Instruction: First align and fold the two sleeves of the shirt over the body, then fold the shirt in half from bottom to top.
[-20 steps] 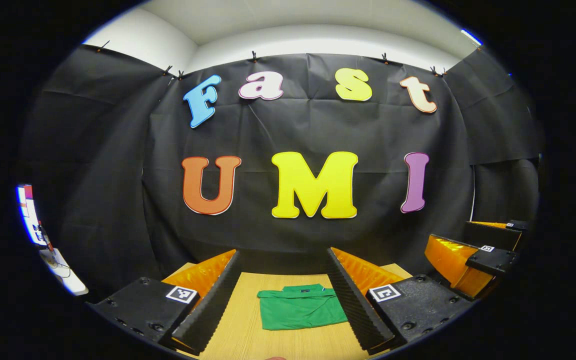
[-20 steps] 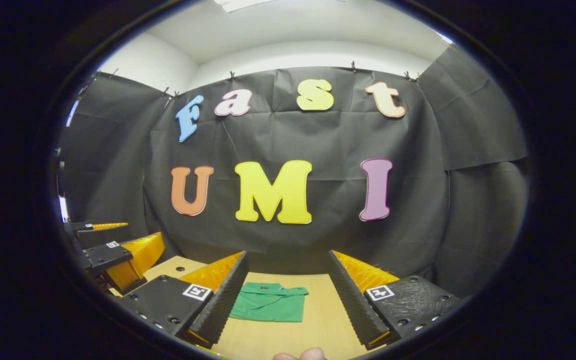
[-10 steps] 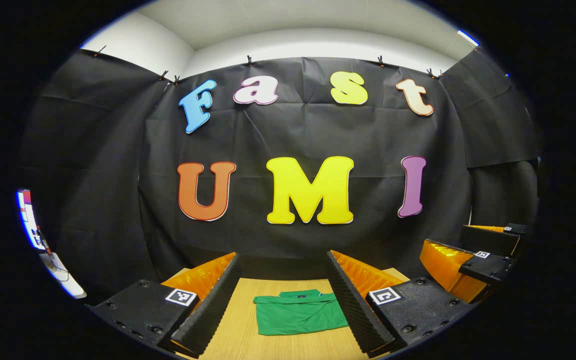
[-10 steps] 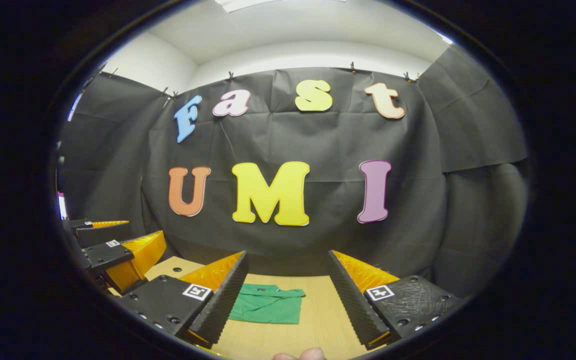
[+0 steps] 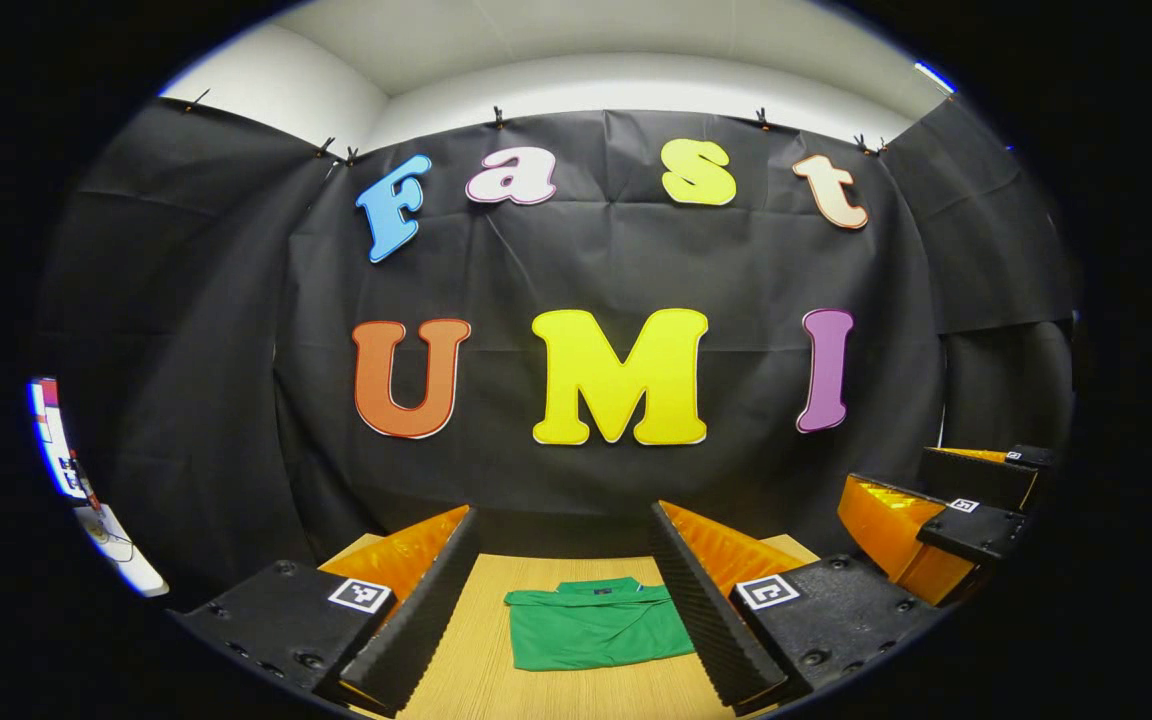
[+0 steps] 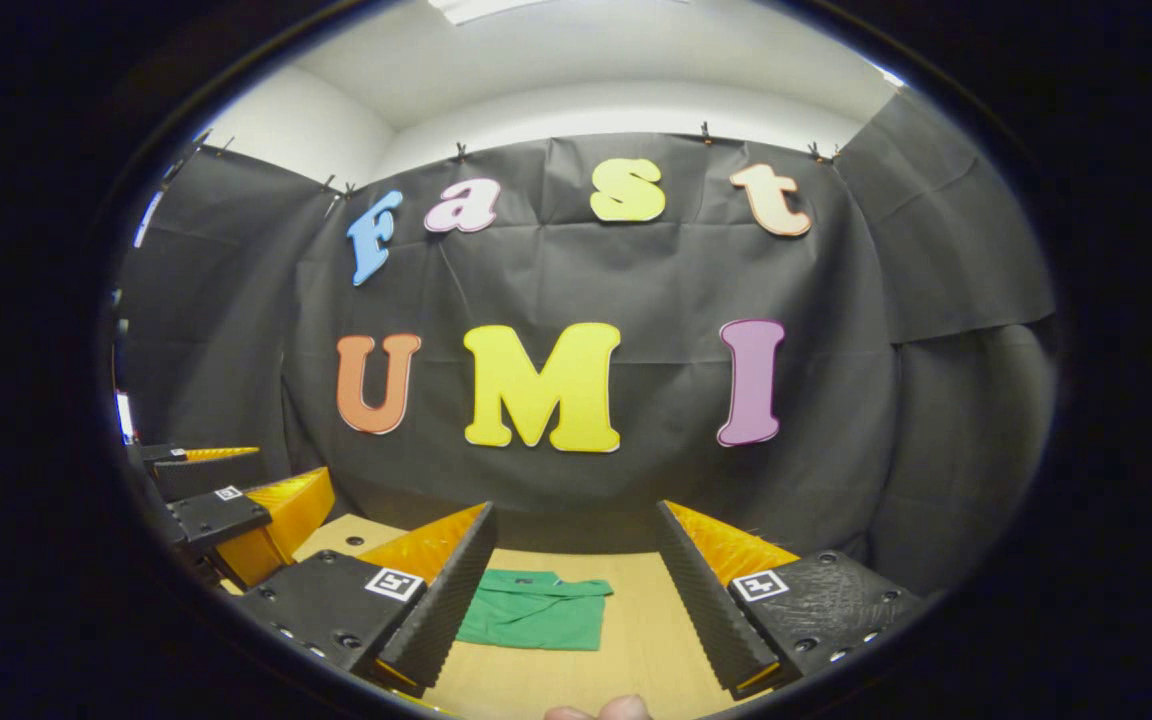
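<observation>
Green shirt (image 5: 596, 627) lies flat on the wooden tabletop (image 5: 481, 680), folded into a compact rectangle, collar on the edge toward the black cloth wall (image 5: 576, 260).

Left claw (image 5: 558, 560): fingers spread wide, nothing between them, raised clear of the shirt, which shows in the gap between the fingers.

Right claw (image 6: 576, 555): also wide, empty, not touching the shirt (image 6: 533, 610); here the shirt sits toward the claw's left finger, partly behind it.

Right claw (image 5: 946, 505) is seen to the right of the shirt in the left gripper view. A fingertip (image 6: 601, 710) shows at the bottom edge of the right gripper view.
</observation>
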Demonstrator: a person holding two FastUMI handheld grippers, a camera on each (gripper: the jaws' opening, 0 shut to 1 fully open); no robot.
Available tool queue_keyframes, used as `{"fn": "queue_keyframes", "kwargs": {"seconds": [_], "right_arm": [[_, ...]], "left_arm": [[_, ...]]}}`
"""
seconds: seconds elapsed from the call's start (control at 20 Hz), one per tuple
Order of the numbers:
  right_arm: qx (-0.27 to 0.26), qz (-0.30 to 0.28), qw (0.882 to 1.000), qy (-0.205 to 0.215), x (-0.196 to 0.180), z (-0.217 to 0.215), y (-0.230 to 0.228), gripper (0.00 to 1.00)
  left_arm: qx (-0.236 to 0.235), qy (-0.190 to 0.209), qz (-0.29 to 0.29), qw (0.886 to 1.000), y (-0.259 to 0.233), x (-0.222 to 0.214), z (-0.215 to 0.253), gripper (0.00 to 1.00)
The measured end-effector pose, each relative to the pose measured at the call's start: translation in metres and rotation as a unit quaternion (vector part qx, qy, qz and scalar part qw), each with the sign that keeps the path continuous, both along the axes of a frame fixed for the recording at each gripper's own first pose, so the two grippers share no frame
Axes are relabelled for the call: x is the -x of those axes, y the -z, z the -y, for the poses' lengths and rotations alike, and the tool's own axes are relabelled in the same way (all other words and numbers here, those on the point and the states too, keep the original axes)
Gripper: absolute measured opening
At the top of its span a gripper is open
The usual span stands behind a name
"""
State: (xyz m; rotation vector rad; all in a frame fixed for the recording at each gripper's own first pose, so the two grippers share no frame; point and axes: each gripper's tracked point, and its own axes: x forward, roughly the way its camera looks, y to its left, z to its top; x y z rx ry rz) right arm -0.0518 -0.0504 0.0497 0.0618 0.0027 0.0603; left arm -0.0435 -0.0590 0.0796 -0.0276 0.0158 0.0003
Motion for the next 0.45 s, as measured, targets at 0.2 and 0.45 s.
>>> {"fn": "queue_keyframes", "kwargs": {"seconds": [0.2, 0.45], "right_arm": [[-0.001, 0.003, 1.0, -0.004, -0.0037, -0.0018, 0.0001, 0.96], [0.001, 0.002, 1.0, -0.005, -0.0027, -0.0026, 0.0006, 0.96]], "left_arm": [[-0.005, -0.004, -0.006, 1.0, 0.0028, -0.0031, -0.0012, 1.0], [-0.007, -0.006, -0.003, 1.0, -0.0011, -0.0044, -0.0003, 1.0]]}}
